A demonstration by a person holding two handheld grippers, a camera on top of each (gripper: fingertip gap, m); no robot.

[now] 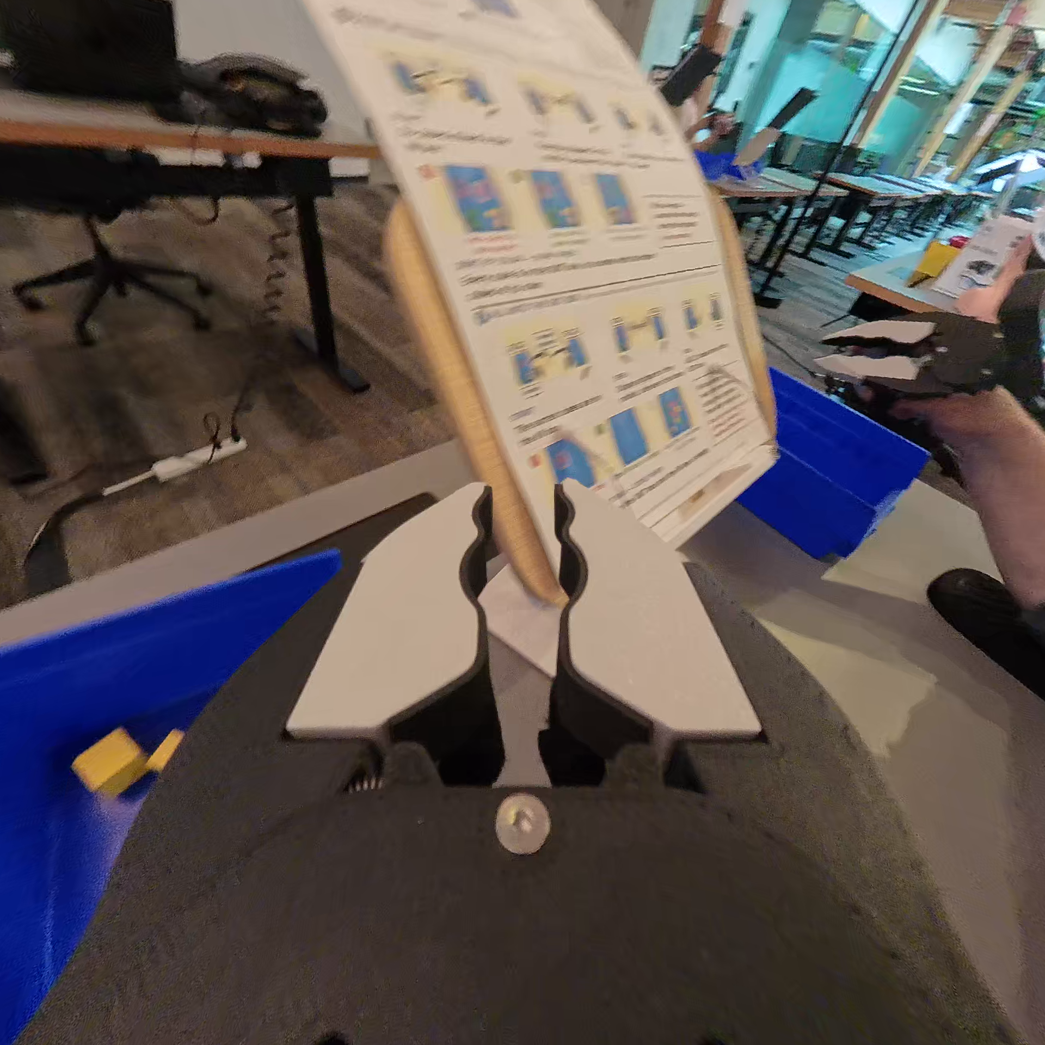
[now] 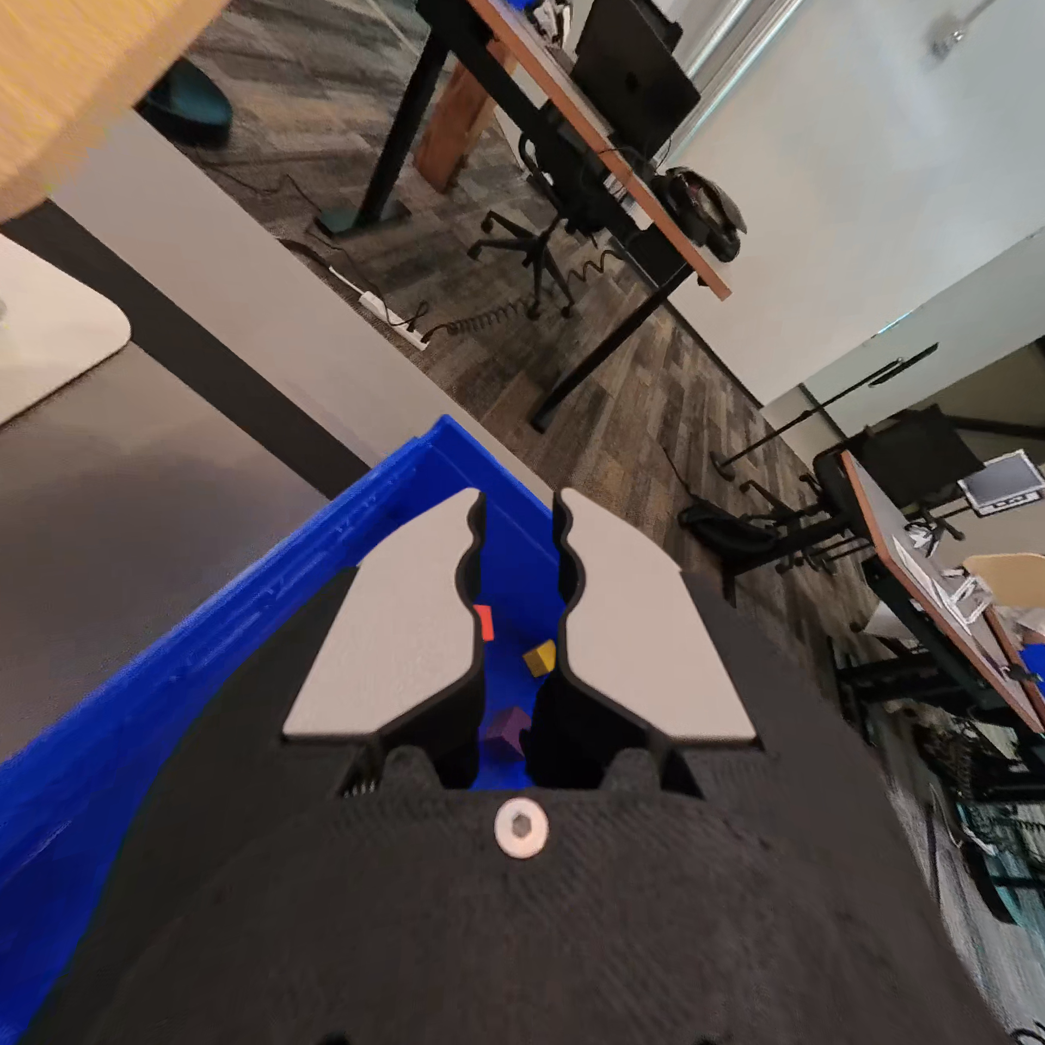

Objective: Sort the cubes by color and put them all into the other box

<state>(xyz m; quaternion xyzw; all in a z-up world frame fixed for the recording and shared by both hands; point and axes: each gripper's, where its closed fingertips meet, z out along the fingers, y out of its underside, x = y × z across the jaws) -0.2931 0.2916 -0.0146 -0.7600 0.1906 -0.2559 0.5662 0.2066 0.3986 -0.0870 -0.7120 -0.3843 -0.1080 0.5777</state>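
Observation:
In the left wrist view my left gripper (image 1: 521,497) is open, with nothing gripped. Through its gap I see the wooden edge of a sheet stand (image 1: 452,350) that stands beyond it on the table. A blue box (image 1: 113,650) at the lower left holds yellow cubes (image 1: 113,763). A second blue box (image 1: 837,469) lies at the right behind the stand. My right gripper (image 1: 871,350) shows there at the far right, held by a hand. In the right wrist view my right gripper (image 2: 519,503) is open and empty above a blue box (image 2: 254,610). A red cube (image 2: 484,622), a yellow cube (image 2: 540,656) and a purple cube (image 2: 506,729) lie below.
The stand carries a printed instruction sheet (image 1: 565,254). White paper sheets (image 1: 933,543) lie on the grey table. A person's arm (image 1: 995,452) is at the right. Desks and office chairs (image 2: 537,254) stand on the floor beyond the table's edge.

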